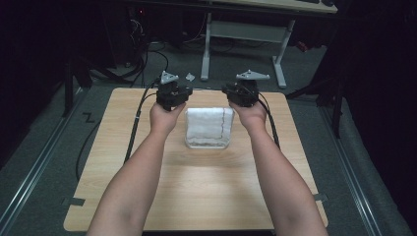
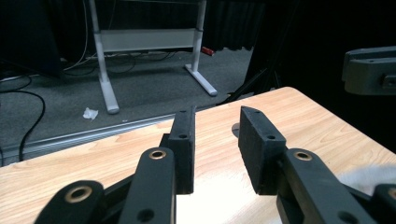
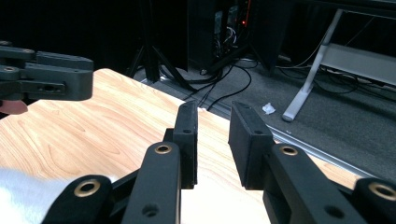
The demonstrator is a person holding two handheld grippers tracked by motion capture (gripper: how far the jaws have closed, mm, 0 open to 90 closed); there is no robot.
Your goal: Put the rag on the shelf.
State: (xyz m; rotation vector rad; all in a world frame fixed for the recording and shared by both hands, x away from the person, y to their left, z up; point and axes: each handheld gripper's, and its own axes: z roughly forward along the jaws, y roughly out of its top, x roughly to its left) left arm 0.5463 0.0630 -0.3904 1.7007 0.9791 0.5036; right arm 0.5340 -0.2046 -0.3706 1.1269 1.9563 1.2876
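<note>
A white folded terry towel (image 1: 208, 128) lies flat on the light wooden table (image 1: 196, 187), a little beyond the table's middle, with a thin dark line running along its right side. The left tongs (image 1: 181, 93) sit just beyond the towel's far left corner, held in the person's left hand (image 1: 164, 117); the right tongs (image 1: 228, 91) sit just beyond its far right corner, held in the right hand (image 1: 252, 114). Both point toward the table's far edge, and the two stand near each other.

In the left gripper view the left tongs (image 2: 215, 140) stand partly apart, with bare table between the jaws and nothing gripped. In the right gripper view the right tongs (image 3: 212, 137) are likewise partly apart and hold nothing. A soft white blur of towel (image 3: 28, 193) shows at that view's near left corner.

On the grey carpeted floor beyond the table lies a small crumpled white scrap (image 1: 190, 76), near a white metal desk frame (image 1: 243, 34).
</note>
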